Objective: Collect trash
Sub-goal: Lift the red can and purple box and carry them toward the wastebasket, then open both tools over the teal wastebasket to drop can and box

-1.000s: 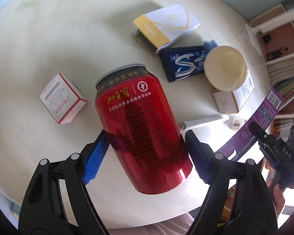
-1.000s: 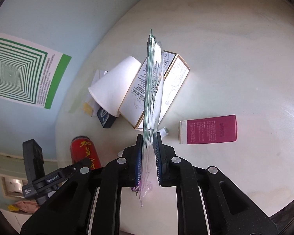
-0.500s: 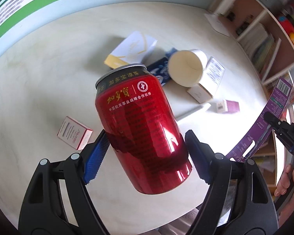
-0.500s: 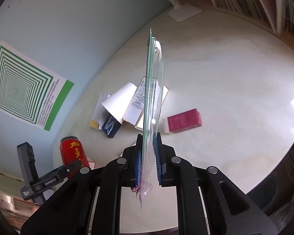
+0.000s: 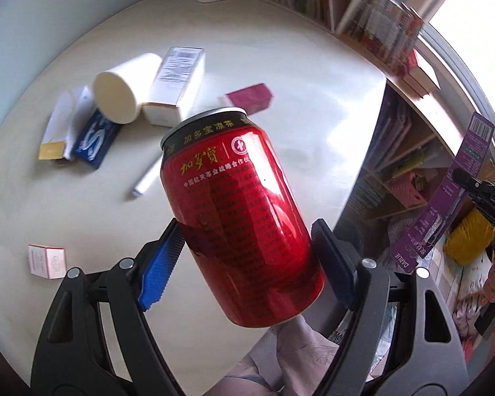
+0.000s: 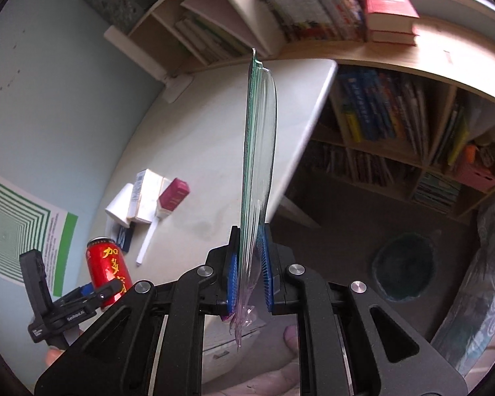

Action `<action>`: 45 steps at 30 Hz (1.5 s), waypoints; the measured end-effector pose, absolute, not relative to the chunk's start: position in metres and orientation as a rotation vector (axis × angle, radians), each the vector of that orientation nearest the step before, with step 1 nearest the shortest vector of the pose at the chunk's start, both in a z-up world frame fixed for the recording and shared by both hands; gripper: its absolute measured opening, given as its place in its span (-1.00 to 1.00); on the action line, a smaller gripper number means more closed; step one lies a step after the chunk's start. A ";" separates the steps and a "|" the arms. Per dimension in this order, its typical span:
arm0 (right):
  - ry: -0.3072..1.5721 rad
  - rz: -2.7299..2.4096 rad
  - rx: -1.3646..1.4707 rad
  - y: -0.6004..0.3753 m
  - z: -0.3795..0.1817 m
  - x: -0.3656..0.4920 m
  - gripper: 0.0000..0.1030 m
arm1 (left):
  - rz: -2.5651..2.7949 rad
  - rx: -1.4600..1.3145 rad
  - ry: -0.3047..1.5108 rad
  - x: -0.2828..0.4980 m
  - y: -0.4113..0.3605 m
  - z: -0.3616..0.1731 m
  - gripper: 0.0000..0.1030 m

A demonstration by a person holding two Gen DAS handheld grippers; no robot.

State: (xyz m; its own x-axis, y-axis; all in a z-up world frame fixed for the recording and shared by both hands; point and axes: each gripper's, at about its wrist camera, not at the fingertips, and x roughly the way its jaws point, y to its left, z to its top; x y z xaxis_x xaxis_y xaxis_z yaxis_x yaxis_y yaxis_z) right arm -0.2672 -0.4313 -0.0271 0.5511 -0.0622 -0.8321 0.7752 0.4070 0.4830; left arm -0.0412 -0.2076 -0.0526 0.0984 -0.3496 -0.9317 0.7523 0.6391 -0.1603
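Two pieces of trash are held clear of the table (image 5: 280, 76), one in each gripper. A red drink can (image 5: 241, 217) is clamped across its lower body by the left gripper (image 5: 247, 257), its long axis tilted up and leftward away from the camera, black rim uppermost. A flat blister pack (image 6: 257, 171) is pinched at its bottom edge by the right gripper (image 6: 250, 274), jaws nearly together, so that the pack stands edge-on and upright. In the left wrist view the same pack (image 5: 445, 198) is seen as a purple card with a barcode, off the table's edge to the right.

What looks like a dark round bin (image 6: 402, 267) lies on the floor below and to the right of the right gripper, which is judged nearer to it than the left.

The can is smooth, glossy metal, rigid and cylindrical; the pack is thin card under clear, bulging plastic, likely to flex. Left on the pale table are a white paper cup (image 5: 122, 89) on its side, a white carton (image 5: 176, 85), a magenta box (image 5: 247, 99), a blue gum packet (image 5: 95, 138), a small white tube (image 5: 147, 178) and a small pink-white box (image 5: 46, 260).
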 end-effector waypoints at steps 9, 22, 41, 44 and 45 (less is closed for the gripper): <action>0.838 -0.756 1.103 -0.486 -0.071 -0.395 -0.74 | -1.049 0.597 1.224 -0.168 -0.323 -0.081 0.48; 0.893 -0.828 1.200 -0.537 -0.246 -0.497 -0.74 | -1.225 0.866 1.251 -0.289 -0.452 -0.236 0.48; 0.907 -0.890 1.345 -0.540 -0.462 -0.550 -0.19 | -1.282 1.181 1.177 -0.352 -0.503 -0.480 0.71; 0.905 -0.901 1.335 -0.540 -0.466 -0.556 0.06 | -1.271 1.194 1.197 -0.353 -0.503 -0.497 0.71; 0.903 -0.891 1.341 -0.540 -0.466 -0.558 0.06 | -1.269 1.200 1.208 -0.352 -0.503 -0.499 0.71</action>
